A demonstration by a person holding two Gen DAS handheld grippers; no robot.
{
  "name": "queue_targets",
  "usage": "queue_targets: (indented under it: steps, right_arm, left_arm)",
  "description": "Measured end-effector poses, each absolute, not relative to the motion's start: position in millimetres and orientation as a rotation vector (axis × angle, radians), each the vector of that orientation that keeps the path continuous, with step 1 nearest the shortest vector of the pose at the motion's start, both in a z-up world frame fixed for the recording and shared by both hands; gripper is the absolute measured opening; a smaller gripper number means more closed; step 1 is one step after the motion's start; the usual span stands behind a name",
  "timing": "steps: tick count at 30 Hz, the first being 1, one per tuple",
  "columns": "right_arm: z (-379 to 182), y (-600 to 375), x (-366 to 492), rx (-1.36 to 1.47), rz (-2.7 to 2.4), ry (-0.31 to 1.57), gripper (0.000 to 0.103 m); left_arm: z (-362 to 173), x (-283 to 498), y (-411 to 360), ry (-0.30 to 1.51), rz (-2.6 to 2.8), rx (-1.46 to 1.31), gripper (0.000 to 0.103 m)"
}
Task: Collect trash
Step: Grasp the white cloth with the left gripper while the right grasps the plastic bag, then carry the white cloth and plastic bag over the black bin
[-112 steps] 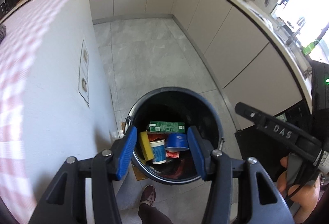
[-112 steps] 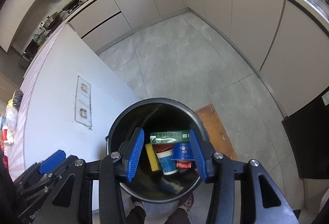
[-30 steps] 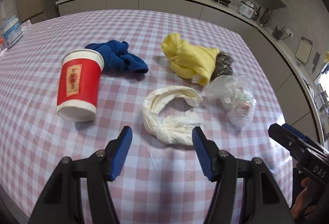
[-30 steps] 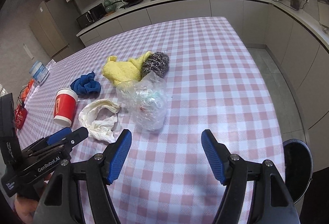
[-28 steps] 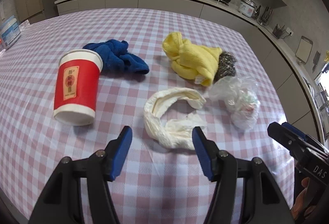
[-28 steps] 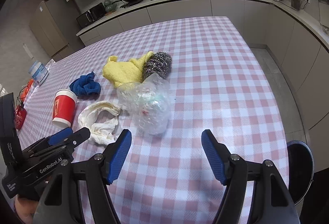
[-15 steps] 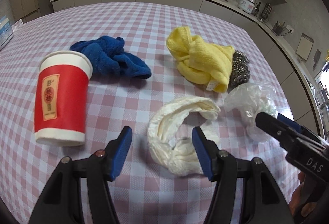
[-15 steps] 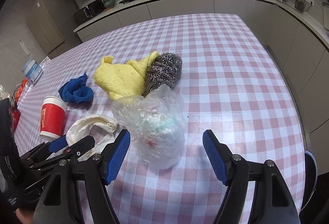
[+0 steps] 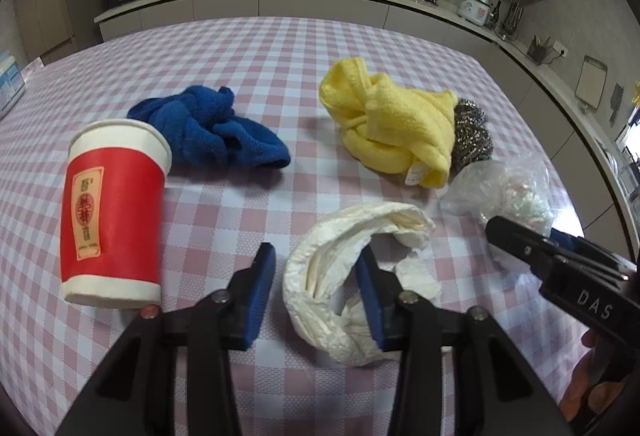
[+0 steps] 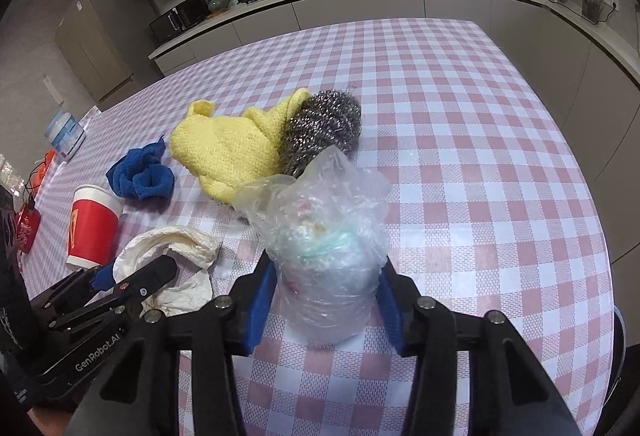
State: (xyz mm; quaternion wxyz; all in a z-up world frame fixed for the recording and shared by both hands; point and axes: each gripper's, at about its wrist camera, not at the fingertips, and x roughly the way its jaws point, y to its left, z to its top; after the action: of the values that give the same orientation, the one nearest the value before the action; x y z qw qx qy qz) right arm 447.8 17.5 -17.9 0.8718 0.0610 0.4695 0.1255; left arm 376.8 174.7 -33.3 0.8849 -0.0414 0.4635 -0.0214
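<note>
A red paper cup with a white rim [image 9: 114,210] was seen upright at the far left of the pink-and-white checked desk [image 9: 280,76], well left of the crumpled white paper wad [image 9: 352,276]. A bunched blue cloth [image 9: 212,134] lay behind and left of the wad; a knotted yellow cloth [image 9: 392,132] and a steel wool scourer [image 10: 322,130] touching it lay behind it. The left gripper [image 9: 316,282] had just been closing; the wad's left loop was straddled by its jaws, though a pressing grip could not be told. Just right of the wad, a crinkled clear plastic bag of scraps [image 10: 328,252] was clasped by the right gripper [image 10: 326,306], its jaws having just been closing against both sides.
</note>
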Motion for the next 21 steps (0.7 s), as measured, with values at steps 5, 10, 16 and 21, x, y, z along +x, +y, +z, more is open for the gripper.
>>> queue_targets:
  steps: [5, 10, 16, 21]
  right_arm:
    - [-14.0, 15.3, 442.9, 0.128, 0.269, 0.961, 0.044]
    - [-8.6, 6.2, 434.2, 0.139, 0.275, 0.952, 0.044]
    - [-2.0, -5.5, 419.2, 0.149, 0.283, 0.946, 0.044]
    - [6.0, -20.9, 401.0, 0.15, 0.281, 0.939, 0.044]
  left_arm:
    - [-33.2, 375.4, 177.3, 0.958, -0.039, -0.098, 0.015]
    - [-28.8, 367.7, 179.7, 0.943, -0.036, -0.114, 0.013]
    - [-12.5, 358.7, 171.5, 0.92, -0.053, -0.122, 0.013]
    - [-1.8, 347.3, 156.4, 0.902, -0.073, -0.123, 0.013]
